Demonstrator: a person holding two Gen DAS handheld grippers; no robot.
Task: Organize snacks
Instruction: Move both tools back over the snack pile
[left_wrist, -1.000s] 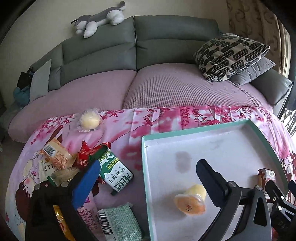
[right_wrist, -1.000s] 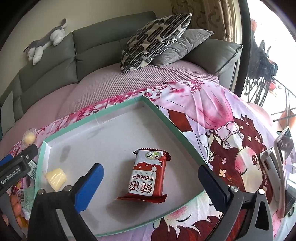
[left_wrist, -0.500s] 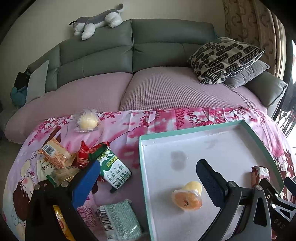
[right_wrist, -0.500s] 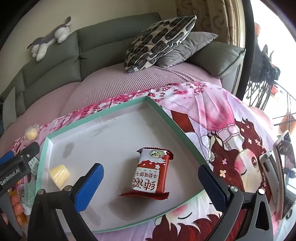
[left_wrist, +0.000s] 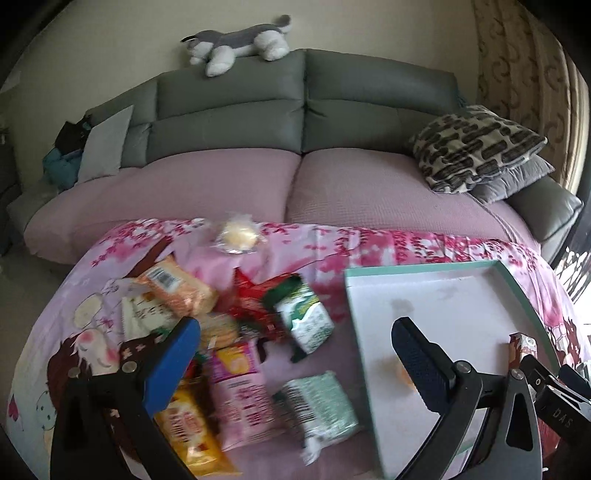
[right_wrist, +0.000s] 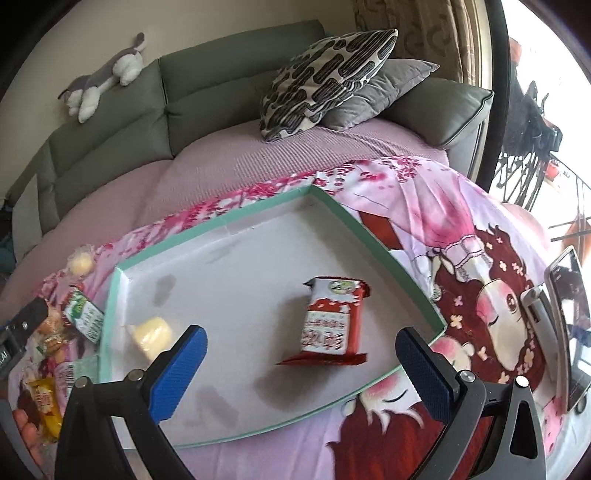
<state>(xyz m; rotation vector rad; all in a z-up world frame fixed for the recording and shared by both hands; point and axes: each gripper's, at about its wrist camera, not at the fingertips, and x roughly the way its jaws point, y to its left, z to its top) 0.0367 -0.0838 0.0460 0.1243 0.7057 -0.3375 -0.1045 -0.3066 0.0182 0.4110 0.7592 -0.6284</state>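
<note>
The tray (right_wrist: 354, 225) with the green rim lies on the pink cartoon cloth (right_wrist: 461, 229), and it holds two snacks: a red biscuit packet (right_wrist: 328, 325) near its middle and a small yellow jelly cup (right_wrist: 151, 334) close to its left wall. In your left view the same jelly cup (left_wrist: 400, 371) is partly hidden behind one finger and blurred.

The other snacks are in a loose pile (left_wrist: 229, 332) on the cloth, just beside the left wall of the tray: an orange cracker pack (left_wrist: 177, 291), a green and white biscuit pack (left_wrist: 304, 317), a pink bag (left_wrist: 245, 398), a yellow bag (left_wrist: 188, 432) and a pale green pack (left_wrist: 321, 406). A round wrapped cake (left_wrist: 238, 236) lies apart, near the far edge of the cloth.

Your left gripper (left_wrist: 295, 365) hangs above the pile and the tray's edge, jaws spread wide and holding nothing. Your right gripper (right_wrist: 301, 369) hangs above the near side of the tray, jaws also spread and empty. Behind the cloth there is a sofa (left_wrist: 229, 184) with a toy dog (left_wrist: 236, 40) on top.
</note>
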